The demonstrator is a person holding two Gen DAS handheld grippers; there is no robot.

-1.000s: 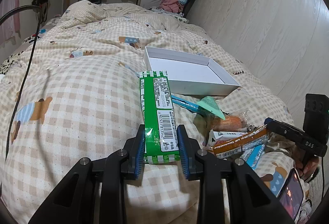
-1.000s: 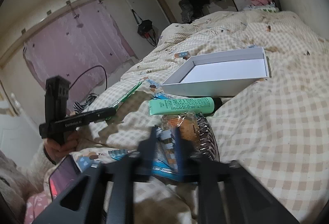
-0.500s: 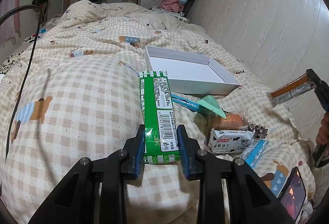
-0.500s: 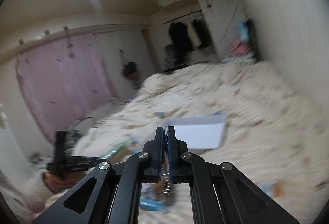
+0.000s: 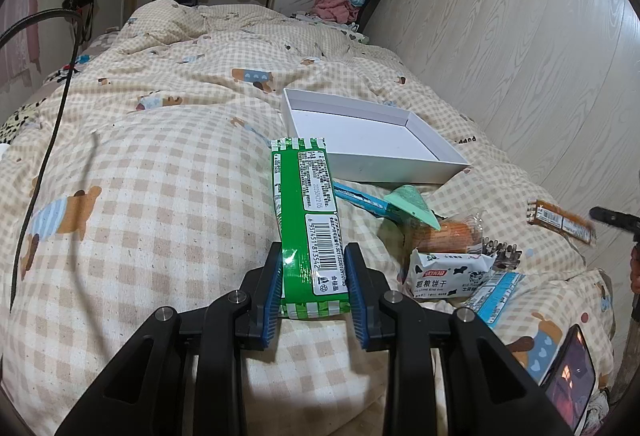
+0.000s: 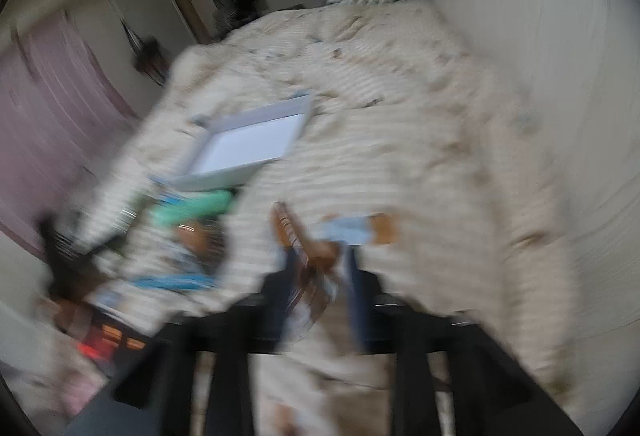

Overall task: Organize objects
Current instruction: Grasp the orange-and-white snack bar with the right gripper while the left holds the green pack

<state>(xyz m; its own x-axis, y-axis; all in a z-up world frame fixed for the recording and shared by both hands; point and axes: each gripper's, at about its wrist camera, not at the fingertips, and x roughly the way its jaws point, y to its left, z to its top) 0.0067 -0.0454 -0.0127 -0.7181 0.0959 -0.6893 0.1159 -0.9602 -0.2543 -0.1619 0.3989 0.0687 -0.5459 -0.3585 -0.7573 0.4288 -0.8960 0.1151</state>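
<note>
Left wrist view: you get a sharp, evenly lit indoor picture, glare on the green wrapper (image 5: 308, 220), soft shadow beneath the fingers, fisheye bending at dark corners. Right wrist view: dimmer, heavily motion-smeared; you cannot resolve detail anywhere.

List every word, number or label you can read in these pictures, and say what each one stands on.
"6 937451 813542": under the barcode on the long green foil snack packet.
"20250422 D5": date stamp on the same packet's white label; its fine print is too small to read.
"粗粮饼干": on the white cow-patterned biscuit pack.
Orange-brown snack bar: label blurred.
Blue wrapper: print too small.
Right wrist view: all blurred, nothing legible.
</note>
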